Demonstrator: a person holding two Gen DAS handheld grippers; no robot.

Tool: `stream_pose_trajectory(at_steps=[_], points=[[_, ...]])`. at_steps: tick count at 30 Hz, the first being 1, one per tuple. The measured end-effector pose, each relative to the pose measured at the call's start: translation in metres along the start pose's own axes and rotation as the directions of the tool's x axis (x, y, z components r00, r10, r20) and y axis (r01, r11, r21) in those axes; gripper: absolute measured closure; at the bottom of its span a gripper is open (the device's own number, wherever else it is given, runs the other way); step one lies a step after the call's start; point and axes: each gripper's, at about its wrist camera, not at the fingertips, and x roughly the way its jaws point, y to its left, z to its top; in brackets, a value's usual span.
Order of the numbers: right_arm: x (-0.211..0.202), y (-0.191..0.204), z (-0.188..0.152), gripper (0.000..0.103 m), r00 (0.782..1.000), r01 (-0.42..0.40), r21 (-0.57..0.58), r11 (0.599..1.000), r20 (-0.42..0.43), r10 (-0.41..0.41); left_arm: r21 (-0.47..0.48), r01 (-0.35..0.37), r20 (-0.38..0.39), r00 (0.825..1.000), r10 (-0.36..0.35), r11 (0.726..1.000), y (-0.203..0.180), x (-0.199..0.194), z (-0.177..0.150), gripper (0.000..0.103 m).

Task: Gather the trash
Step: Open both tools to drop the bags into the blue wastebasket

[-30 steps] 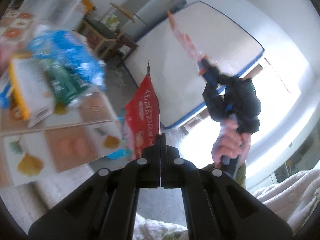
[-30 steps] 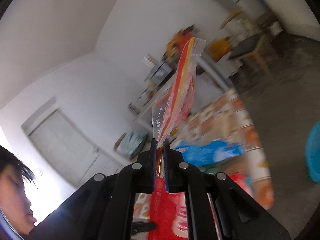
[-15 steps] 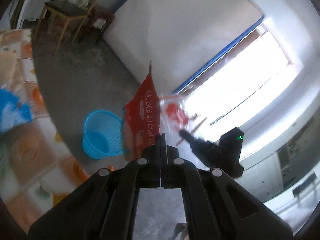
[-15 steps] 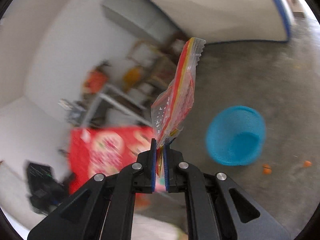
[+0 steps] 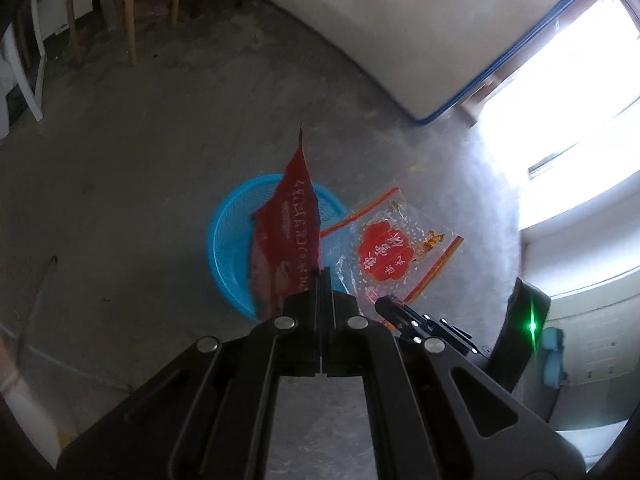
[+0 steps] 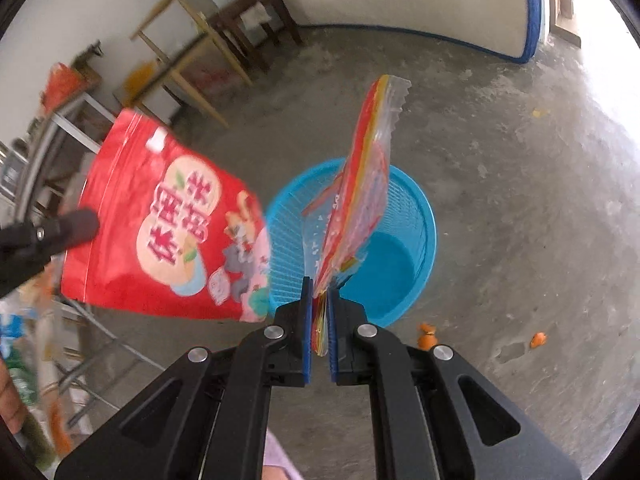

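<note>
1. A second ago both views showed the table and walls; now both grippers point down at the blue basket on the concrete floor
2. The left gripper is clamped on the red snack bag, which hangs over the basket
3. The right gripper pinches the clear red-printed bag, edge-on above the basket's opening
</note>
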Motion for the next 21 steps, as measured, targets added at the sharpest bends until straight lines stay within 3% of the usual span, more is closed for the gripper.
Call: stream_pose_trajectory(at_steps=[4,5,6,7,8,14,21], points=[[0.017,-0.005,0.012,0.093,0.999,0.054,-0.04,0.998,-0.002,-0.054,0.004,-0.051,0.011,0.999,0.051,0.999,0.009,0.028,0.017,0.103],[0.023,-0.007,0.013,0.091,0.998,0.066,-0.041,0.997,-0.015,-0.067,0.001,-0.086,0.012,0.996,0.086,0.996,0.011,0.034,0.02,0.097],[0.029,-0.011,0.012,0.079,0.996,0.076,-0.034,0.997,-0.039,-0.077,-0.002,-0.11,0.004,0.994,0.11,0.994,0.008,0.037,0.021,0.089],[0.036,-0.015,0.009,0.059,0.995,0.082,-0.027,0.996,-0.061,-0.084,-0.018,-0.133,-0.016,0.991,0.133,0.991,0.014,0.043,0.025,0.068],[0.043,-0.021,0.008,0.054,0.992,0.094,-0.01,0.996,-0.08,-0.094,-0.036,-0.144,-0.026,0.989,0.144,0.989,0.02,0.044,0.026,0.057],[0.026,-0.044,-0.008,0.054,0.998,0.055,0.078,0.995,-0.044,-0.051,-0.071,-0.134,-0.009,0.991,0.134,0.988,0.028,0.021,0.021,0.05],[-0.045,-0.051,-0.032,0.052,0.999,-0.017,0.106,0.994,0.053,0.011,-0.017,-0.075,0.108,0.991,0.076,0.997,0.008,-0.073,-0.012,0.04]])
